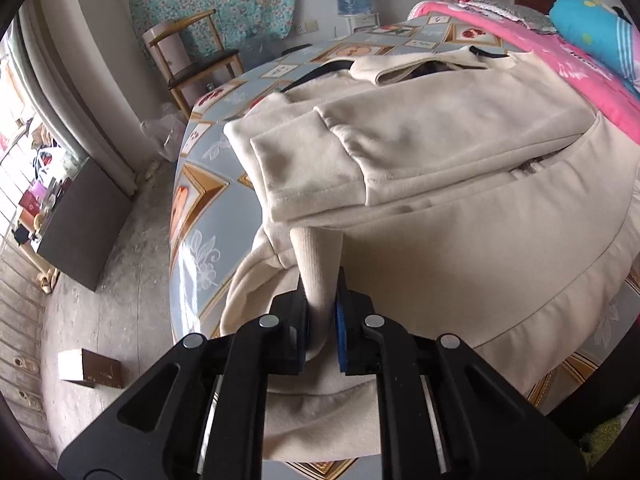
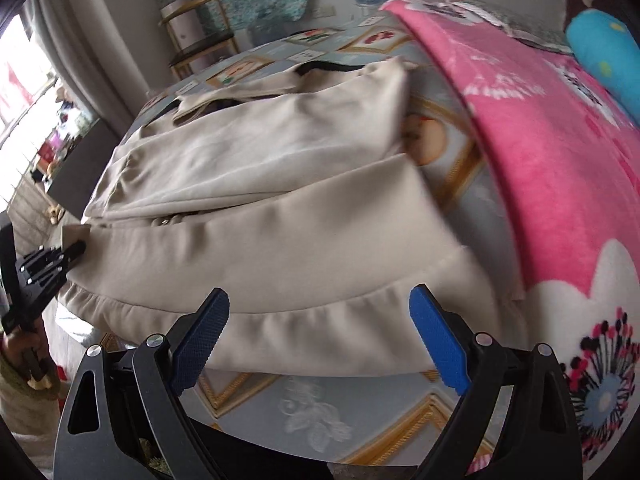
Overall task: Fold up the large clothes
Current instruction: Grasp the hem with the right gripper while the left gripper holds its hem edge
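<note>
A large cream jacket (image 1: 460,208) lies spread on the bed, both sleeves folded across its front. My left gripper (image 1: 322,300) is shut on a pinched-up fold of the jacket's hem at its near left corner. In the right wrist view the same jacket (image 2: 280,208) fills the middle, blurred. My right gripper (image 2: 320,320) stands wide open just above the jacket's near hem (image 2: 320,320), with nothing pressed between its blue pads. The left gripper (image 2: 76,250) shows at the far left edge, at the jacket's corner, held by a hand.
The bed has a blue sheet with framed prints (image 1: 200,208) and a pink blanket (image 2: 540,168) on its right side. A blue pillow (image 1: 592,24) lies at the back right. A wooden chair (image 1: 192,60), a dark cabinet (image 1: 80,224) and a small box (image 1: 90,368) stand on the floor to the left.
</note>
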The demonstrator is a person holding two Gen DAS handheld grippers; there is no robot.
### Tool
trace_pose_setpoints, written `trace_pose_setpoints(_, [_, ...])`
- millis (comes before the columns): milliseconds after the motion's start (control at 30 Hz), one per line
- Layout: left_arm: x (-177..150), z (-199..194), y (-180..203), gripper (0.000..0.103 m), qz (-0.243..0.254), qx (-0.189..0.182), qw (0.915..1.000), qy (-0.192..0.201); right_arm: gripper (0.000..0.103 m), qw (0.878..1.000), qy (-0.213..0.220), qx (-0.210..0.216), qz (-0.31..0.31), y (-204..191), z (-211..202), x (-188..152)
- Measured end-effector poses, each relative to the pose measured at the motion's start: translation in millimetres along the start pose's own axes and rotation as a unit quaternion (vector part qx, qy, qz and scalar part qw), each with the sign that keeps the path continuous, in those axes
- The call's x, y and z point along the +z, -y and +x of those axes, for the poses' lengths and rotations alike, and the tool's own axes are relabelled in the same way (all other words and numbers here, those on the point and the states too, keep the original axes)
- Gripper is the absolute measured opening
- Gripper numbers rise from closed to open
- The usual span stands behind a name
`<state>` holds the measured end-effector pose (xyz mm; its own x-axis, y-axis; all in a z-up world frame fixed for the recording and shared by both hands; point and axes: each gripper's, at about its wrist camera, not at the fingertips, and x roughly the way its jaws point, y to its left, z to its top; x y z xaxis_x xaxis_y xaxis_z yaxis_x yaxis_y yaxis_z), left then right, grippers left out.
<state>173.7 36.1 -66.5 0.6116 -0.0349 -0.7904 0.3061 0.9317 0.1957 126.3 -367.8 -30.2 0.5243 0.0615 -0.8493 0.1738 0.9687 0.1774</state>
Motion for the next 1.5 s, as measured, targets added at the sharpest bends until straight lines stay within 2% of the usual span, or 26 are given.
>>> trace_pose_setpoints(100, [-3, 0, 2, 0.011, -0.003, 0.013, 0.9999, -0.002, 0.081, 1.0, 0.011, -0.004, 0.018, 23, -2, 9])
trace_pose_setpoints(333, [-3, 3, 10, 0.011, 0.002, 0.041, 0.9991, -0.003, 0.064, 0.999, 0.008, 0.04, 0.029, 40, 27, 43])
trace_pose_setpoints(500, [-3, 3, 10, 0.011, 0.001, 0.044, 0.999, -0.004, 0.054, 0.991, -0.011, 0.114, 0.062, 55, 53, 71])
trace_pose_setpoints(633, [-1, 5, 9, 0.011, -0.004, 0.043, 0.9991, -0.008, 0.039, 0.981, -0.051, 0.154, 0.108, 70, 75, 73])
trace_pose_setpoints(900, [1, 6, 6, 0.011, -0.018, 0.034, 0.9991, -0.015, 0.037, 0.977, -0.048, 0.197, 0.07, 58, 45, 51])
trace_pose_setpoints(1000, [1, 6, 5, 0.011, -0.019, 0.031, 0.9992, -0.016, 0.037, 0.971, -0.046, 0.226, 0.06, 56, 38, 49])
trace_pose_setpoints(1133, [2, 6, 5, 0.011, -0.02, 0.031, 0.9992, -0.016, 0.036, 0.97, -0.058, 0.232, 0.053, 55, 50, 57])
trace_pose_setpoints(1267, [2, 6, 5, 0.011, -0.019, 0.031, 0.9992, -0.016, 0.036, 0.97, -0.075, 0.22, 0.067, 61, 75, 63])
trace_pose_setpoints(1333, [2, 7, 4, 0.011, -0.02, 0.029, 0.9993, -0.016, 0.036, 0.966, -0.081, 0.229, 0.083, 67, 82, 64])
trace_pose_setpoints(1500, [3, 6, 5, 0.011, -0.024, 0.028, 0.9992, -0.015, 0.035, 0.968, -0.087, 0.224, 0.065, 59, 70, 53])
